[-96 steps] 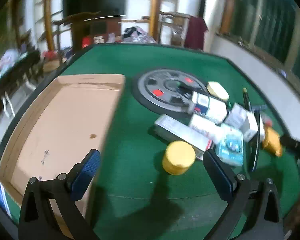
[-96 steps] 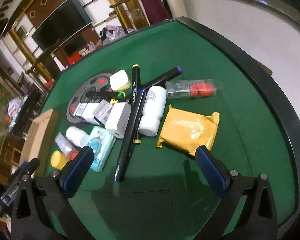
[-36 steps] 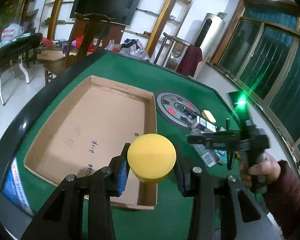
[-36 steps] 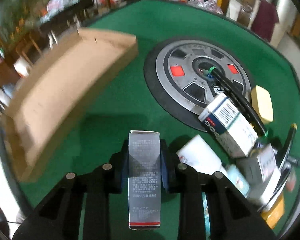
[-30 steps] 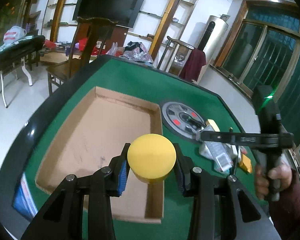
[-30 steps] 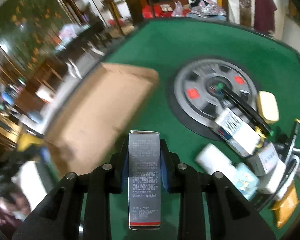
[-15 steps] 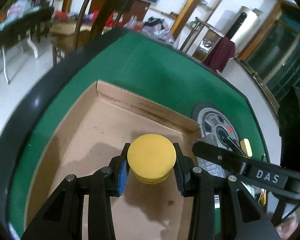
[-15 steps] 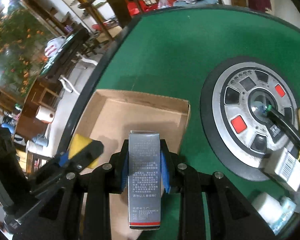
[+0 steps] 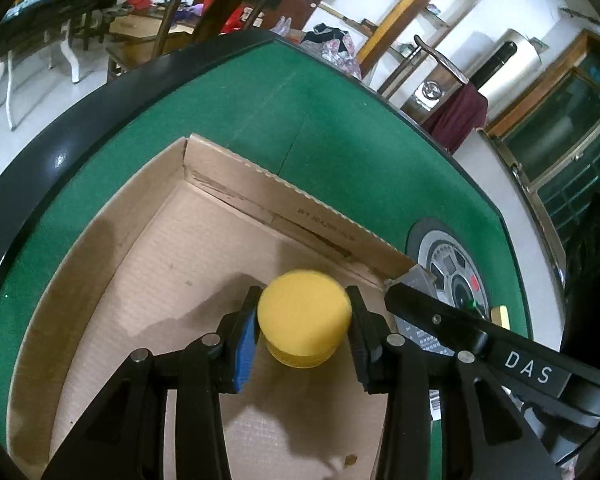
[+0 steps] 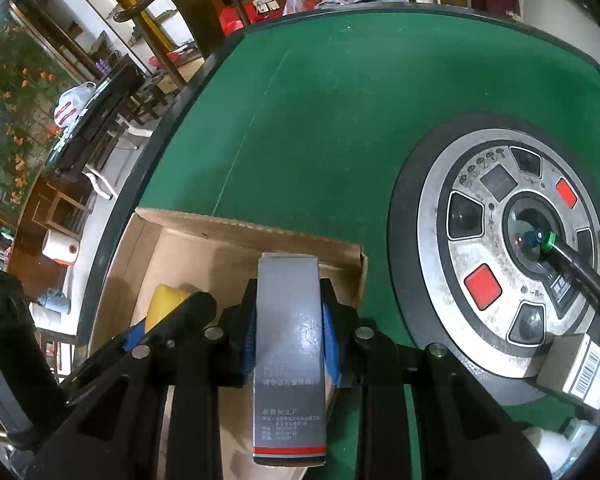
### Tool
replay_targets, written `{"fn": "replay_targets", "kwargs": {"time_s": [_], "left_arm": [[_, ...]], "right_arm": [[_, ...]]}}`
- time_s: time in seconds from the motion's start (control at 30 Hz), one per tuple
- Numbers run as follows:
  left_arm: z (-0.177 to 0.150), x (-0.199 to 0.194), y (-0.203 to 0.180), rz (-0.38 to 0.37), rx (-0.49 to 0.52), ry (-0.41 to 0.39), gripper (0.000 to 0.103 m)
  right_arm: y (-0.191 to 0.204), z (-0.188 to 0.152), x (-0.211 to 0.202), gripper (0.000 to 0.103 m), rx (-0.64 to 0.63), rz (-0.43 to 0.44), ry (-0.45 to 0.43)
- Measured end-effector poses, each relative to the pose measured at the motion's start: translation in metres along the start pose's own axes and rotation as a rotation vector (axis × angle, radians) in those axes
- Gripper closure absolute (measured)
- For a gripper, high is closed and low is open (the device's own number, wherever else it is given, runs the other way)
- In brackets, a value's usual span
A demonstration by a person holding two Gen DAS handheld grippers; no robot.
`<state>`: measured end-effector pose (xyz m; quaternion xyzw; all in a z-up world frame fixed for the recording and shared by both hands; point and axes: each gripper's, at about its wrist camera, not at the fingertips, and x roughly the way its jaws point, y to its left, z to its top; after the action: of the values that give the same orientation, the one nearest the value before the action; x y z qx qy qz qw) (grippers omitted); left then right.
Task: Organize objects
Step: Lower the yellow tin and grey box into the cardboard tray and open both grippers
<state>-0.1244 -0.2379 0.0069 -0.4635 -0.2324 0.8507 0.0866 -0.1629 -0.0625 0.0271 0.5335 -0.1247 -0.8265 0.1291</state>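
A round yellow jar (image 9: 304, 320) sits between the pads of my left gripper (image 9: 302, 300), low over the floor of an open cardboard box (image 9: 172, 248). The left jaws are opening, and the pads still lie against the jar's sides. My right gripper (image 10: 288, 292) is shut on a tall grey carton (image 10: 290, 352), held upright over the box's near right corner (image 10: 356, 264). In the right wrist view the jar (image 10: 166, 300) and the left gripper (image 10: 172, 320) show at the left. In the left wrist view the right gripper's black finger (image 9: 460, 328) crosses on the right.
The box lies on a green felt table with a black rim (image 9: 40, 152). Right of it are a round grey dial plate (image 10: 496, 240), a black marker (image 10: 576, 268), a barcoded white carton (image 10: 580, 368) and other small items. Chairs and furniture stand beyond the table.
Both grippers took up their objects from the table and carried them left over the box. In the last half second they sank lower inside it; the jar shows slightly lower between the pads.
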Motion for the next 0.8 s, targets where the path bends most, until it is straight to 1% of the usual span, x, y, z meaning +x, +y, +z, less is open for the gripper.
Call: {"fn": "replay_targets", "kwargs": {"time_s": [0.1,0.17,0.23,0.3,0.37,0.43,0.47,0.5,0.63,0.67,0.73,0.8], "left_arm": [[0.004,0.001,0.002,-0.026,-0.029,0.002,0.06],[0.006,-0.002,0.002,-0.035,-0.031,-0.01,0.055],[0.007,-0.007,0.002,-0.034,-0.027,-0.032,0.052],[0.008,-0.015,0.004,-0.038,-0.043,-0.044,0.052],[0.007,-0.023,0.005,-0.033,-0.062,-0.053,0.052],[0.0,-0.032,0.005,-0.008,-0.063,-0.067,0.049],[-0.005,-0.035,0.005,-0.002,-0.066,-0.071,0.046],[-0.013,-0.038,0.007,-0.004,-0.076,-0.071,0.046],[-0.033,-0.033,0.013,-0.018,-0.115,-0.024,0.046],[-0.038,-0.034,0.014,-0.024,-0.114,-0.033,0.045],[-0.043,-0.042,0.01,-0.012,-0.097,-0.044,0.045],[-0.05,-0.042,0.008,-0.006,-0.088,-0.03,0.045]], "right_arm": [[-0.004,0.0,-0.001,0.078,0.022,0.005,-0.004],[-0.003,0.001,-0.002,0.078,0.021,-0.009,-0.016],[-0.001,0.001,-0.006,0.075,0.002,-0.023,-0.036],[-0.001,0.001,-0.01,0.07,-0.019,-0.034,-0.057],[-0.002,0.001,-0.018,0.07,-0.022,-0.037,-0.08],[-0.004,-0.001,-0.029,0.07,-0.02,-0.053,-0.113],[-0.006,-0.003,-0.037,0.07,-0.023,-0.054,-0.13],[-0.009,-0.007,-0.046,0.07,-0.025,-0.048,-0.143],[-0.026,-0.021,-0.072,0.069,-0.024,-0.041,-0.176],[-0.033,-0.027,-0.078,0.069,-0.02,-0.039,-0.182],[-0.049,-0.038,-0.091,0.069,-0.007,-0.036,-0.188],[-0.061,-0.048,-0.102,0.069,0.009,-0.034,-0.193]]}}
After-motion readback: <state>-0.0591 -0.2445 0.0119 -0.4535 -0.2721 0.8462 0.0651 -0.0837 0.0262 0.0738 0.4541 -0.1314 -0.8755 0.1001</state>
